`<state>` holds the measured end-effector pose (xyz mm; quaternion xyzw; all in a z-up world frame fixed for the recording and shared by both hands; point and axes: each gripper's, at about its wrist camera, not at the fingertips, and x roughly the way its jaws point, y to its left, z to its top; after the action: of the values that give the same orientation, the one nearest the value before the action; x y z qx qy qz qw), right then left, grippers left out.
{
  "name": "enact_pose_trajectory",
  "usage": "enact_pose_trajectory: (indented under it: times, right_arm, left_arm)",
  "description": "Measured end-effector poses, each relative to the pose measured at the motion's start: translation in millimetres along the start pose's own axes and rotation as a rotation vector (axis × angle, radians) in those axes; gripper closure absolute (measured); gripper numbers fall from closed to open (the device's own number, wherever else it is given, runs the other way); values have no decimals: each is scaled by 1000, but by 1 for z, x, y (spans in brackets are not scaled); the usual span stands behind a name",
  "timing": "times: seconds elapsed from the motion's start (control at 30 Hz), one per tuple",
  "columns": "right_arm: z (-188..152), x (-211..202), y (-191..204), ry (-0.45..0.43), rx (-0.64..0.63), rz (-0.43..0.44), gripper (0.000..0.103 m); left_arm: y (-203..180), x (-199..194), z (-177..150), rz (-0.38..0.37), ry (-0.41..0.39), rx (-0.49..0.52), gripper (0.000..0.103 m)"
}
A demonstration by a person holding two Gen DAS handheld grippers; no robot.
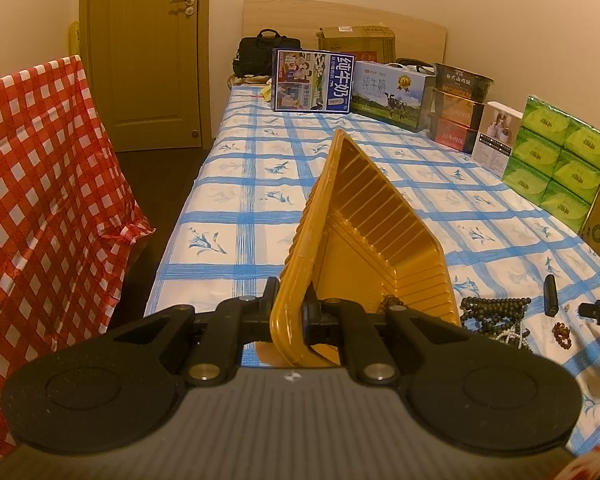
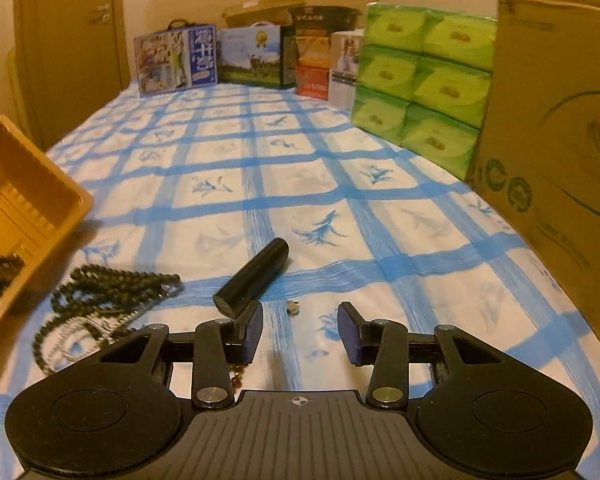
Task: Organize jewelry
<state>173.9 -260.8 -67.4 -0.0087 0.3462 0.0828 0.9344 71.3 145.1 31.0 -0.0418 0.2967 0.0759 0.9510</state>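
My left gripper (image 1: 291,300) is shut on the rim of a yellow plastic tray (image 1: 364,216) and holds it tilted on its side above the bed. A dark bead bracelet (image 1: 390,302) lies in the tray's low corner. The tray also shows at the left of the right wrist view (image 2: 24,200). A dark bead necklace (image 2: 112,284) with a clear bead strand (image 2: 100,326) lies on the cloth beside the tray. A black cylinder (image 2: 254,278) and a tiny earring (image 2: 292,307) lie just ahead of my right gripper (image 2: 300,326), which is open and empty. A small amber bracelet (image 1: 562,335) lies near it.
The bed has a blue checked cloth (image 2: 300,152). Milk cartons (image 1: 314,80), noodle bowls (image 1: 460,104) and green tissue packs (image 2: 424,80) line the far and right sides. A cardboard box (image 2: 556,128) stands close on the right. A red checked cover (image 1: 40,200) is left of the bed.
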Motion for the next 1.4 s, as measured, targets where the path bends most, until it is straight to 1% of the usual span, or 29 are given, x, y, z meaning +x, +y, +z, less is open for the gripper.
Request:
enact_pose_trajectory:
  times: [0.1, 0.23, 0.37, 0.43, 0.47, 0.6, 0.73, 0.8, 0.9, 1.03, 1.1, 1.2, 1.3, 1.4]
  right_arm:
    - [-1, 17, 5, 22, -47, 0, 73]
    - [-1, 34, 8, 36, -82, -5, 78]
    - [-2, 45, 8, 45, -89, -7, 83]
    - [0, 47, 9, 41, -88, -7, 88]
    - [0, 48, 9, 41, -86, -5, 96]
    - [-1, 40, 13, 25, -88, -14, 96]
    - [1, 22, 24, -5, -94, 6, 96]
    - [3, 10, 32, -19, -89, 37, 96]
    - [6, -10, 50, -38, -73, 110, 96]
    - [13, -31, 86, -45, -77, 250, 96]
    - [14, -40, 109, -46, -104, 334, 96]
    - [14, -50, 145, -48, -152, 431, 96]
    - [13, -51, 176, -44, -190, 495, 96]
    - [11, -49, 198, -37, -216, 539, 96]
  left_arm:
    - [0, 0, 0, 1, -1, 0, 94]
    - [0, 0, 0, 1, -1, 0, 94]
    - [0, 0, 0, 1, 0, -1, 94]
    - [0, 0, 0, 1, -1, 0, 94]
    - [0, 0, 0, 1, -1, 0, 94]
    - [0, 0, 0, 1, -1, 0, 94]
    - [-1, 0, 0, 1, -1, 0, 94]
    - [0, 0, 0, 1, -1, 0, 94]
    - [0, 0, 0, 1, -1, 1, 94]
    - [-1, 0, 0, 2, -1, -2, 94]
    - [2, 0, 0, 2, -1, -2, 94]
    - [2, 0, 0, 2, -1, -1, 94]
    - [2, 0, 0, 1, -1, -3, 94]
    - [1, 0, 0, 1, -1, -2, 94]
